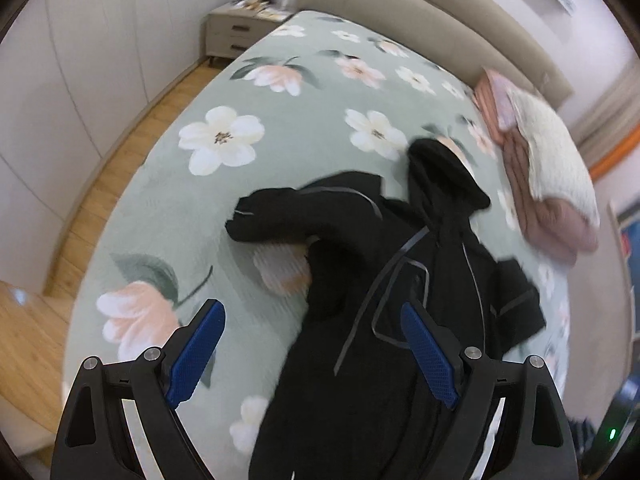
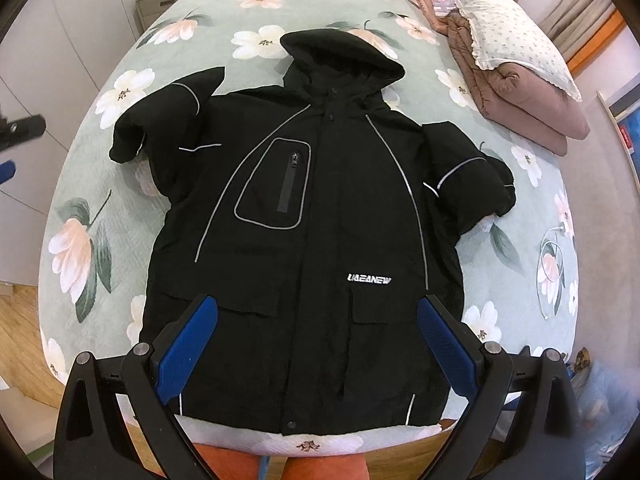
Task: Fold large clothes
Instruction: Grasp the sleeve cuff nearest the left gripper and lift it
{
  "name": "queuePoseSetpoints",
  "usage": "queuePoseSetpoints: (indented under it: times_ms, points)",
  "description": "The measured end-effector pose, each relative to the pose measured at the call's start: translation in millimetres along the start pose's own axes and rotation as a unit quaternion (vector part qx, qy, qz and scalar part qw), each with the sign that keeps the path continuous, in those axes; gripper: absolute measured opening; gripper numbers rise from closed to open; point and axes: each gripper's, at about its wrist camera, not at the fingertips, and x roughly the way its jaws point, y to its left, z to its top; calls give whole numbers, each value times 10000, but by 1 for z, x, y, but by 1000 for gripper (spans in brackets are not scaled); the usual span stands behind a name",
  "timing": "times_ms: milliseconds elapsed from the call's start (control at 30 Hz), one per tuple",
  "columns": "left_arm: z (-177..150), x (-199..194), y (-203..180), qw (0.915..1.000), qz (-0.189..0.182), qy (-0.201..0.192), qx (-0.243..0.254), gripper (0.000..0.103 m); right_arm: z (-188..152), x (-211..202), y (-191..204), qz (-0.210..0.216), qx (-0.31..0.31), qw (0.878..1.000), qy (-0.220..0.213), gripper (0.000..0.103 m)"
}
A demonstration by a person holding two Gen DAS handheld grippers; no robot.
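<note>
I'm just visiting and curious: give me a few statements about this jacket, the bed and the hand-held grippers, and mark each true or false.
1. The black jacket lies front side up on the floral bedspread. True.
2. The right hand-held gripper is clamped on the hem. False: its jaws are open and hold nothing.
3. The jacket's hood points toward the headboard. True.
4. The left hand-held gripper holds a sleeve. False: it is open and empty.
5. The folded quilt lies on top of the jacket. False: it sits apart, beside it.

In the left wrist view, motion blur smears the jacket ahead of the claw, its hem cut off below; far right, the folded quilt blurs too.
</note>
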Motion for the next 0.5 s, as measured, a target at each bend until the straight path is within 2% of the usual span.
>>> queuePoseSetpoints:
  times_ms: [133,267,333,400,500]
  points:
    - [30,37,40,9981,-351,-82,-498,90,13,13,11,-14,-32,10000,-64,101]
    - [50,87,71,9907,-922,15,-1005,90,23,29,21,-55,-51,10000,-18,101]
    - [55,114,87,9822,-1273,76,-1376,90,26,37,25,-53,-51,10000,42,101]
    - [57,147,110,9672,-1621,148,-1951,90,26,45,31,-56,-105,9998,138,101]
    - [57,186,133,9466,-1850,302,-2623,90,22,56,39,-105,-252,9993,273,101]
